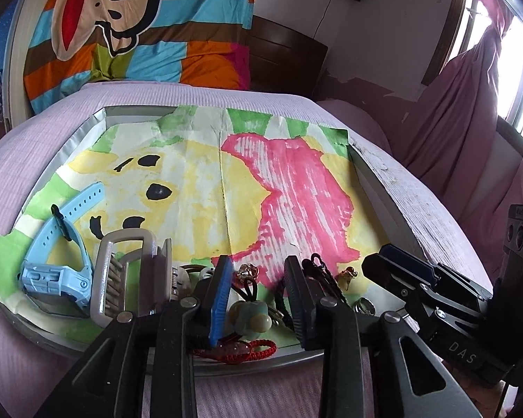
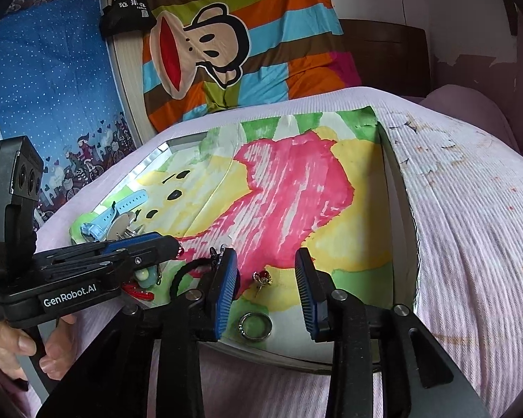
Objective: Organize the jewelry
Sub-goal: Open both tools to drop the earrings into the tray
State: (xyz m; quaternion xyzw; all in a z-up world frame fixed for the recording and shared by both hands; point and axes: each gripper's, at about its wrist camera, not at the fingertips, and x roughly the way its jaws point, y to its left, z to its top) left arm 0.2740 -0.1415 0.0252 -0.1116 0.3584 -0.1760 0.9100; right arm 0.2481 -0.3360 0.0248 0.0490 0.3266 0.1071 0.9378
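A painted paper [image 1: 226, 181] lies in a metal tray [image 1: 373, 188] on a bed. My left gripper [image 1: 259, 299] is open over the tray's near edge, around a pale green flower charm [image 1: 251, 317] on a black hair tie, with a red cord bracelet [image 1: 244, 348] below. A blue watch [image 1: 62, 254] and a grey hair claw [image 1: 129, 271] lie to its left. My right gripper [image 2: 266, 292] is open, straddling a red-stone ring [image 2: 262, 277] and a silver ring [image 2: 255, 325]. The right gripper also shows in the left wrist view [image 1: 401, 268].
The tray rests on a lilac ribbed bedspread [image 2: 470, 244]. A striped monkey-print quilt [image 1: 122, 28] is piled at the back. A pink curtain [image 1: 453, 104] and window are at the right. A dark headboard [image 2: 383, 55] stands behind.
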